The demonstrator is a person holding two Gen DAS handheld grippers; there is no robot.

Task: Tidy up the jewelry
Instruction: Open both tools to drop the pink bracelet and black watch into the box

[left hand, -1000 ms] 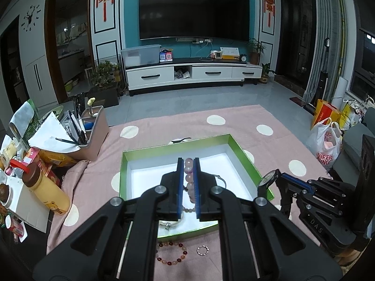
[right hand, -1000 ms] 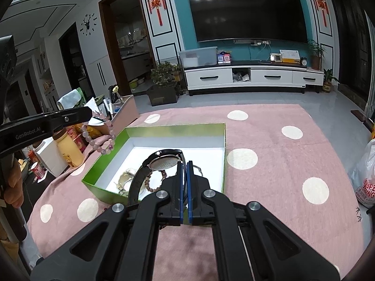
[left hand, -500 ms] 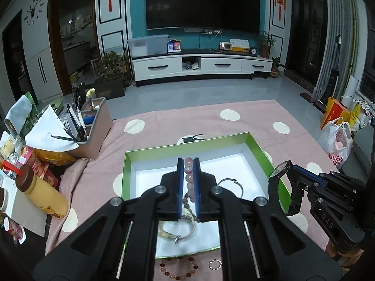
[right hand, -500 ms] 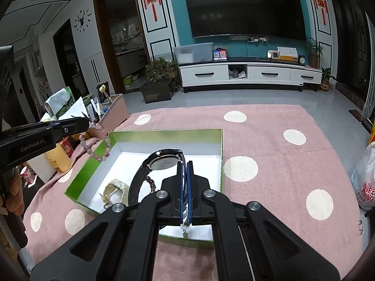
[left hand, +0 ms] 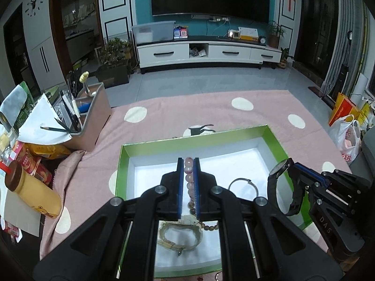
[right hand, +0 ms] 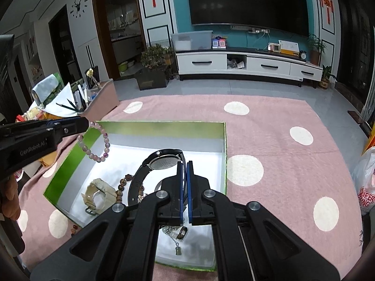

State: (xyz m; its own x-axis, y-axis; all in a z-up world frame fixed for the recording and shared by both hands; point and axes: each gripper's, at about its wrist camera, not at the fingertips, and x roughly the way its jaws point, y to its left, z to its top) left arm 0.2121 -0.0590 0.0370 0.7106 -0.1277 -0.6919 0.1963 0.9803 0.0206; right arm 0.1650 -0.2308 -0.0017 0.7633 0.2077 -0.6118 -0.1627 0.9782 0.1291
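A green box [left hand: 194,140] with a white floor lies on the pink spotted cloth. My left gripper [left hand: 188,161] is shut on a pink bead bracelet [left hand: 188,171], which hangs over the box's left side as a loop [right hand: 96,144] in the right wrist view. My right gripper [right hand: 184,164] is shut on the strap of a black watch [right hand: 161,161], held over the box's right part [left hand: 279,182]. On the box floor lie a cream watch [right hand: 99,194], a brown bead bracelet [right hand: 121,187], a silver bangle [left hand: 243,185] and a ring [right hand: 182,231].
A brown organiser [left hand: 93,114] with pencils and papers stands at the left, with a yellow bottle [left hand: 32,189] and snack packs nearer. Beads [right hand: 74,228] lie on the cloth by the box's near corner. A plastic bag [left hand: 349,138] sits at the right.
Both grippers have moved forward and down over the box with their loads. The box now fills more of each view, and the loose items on the cloth have slipped out of the left wrist view.
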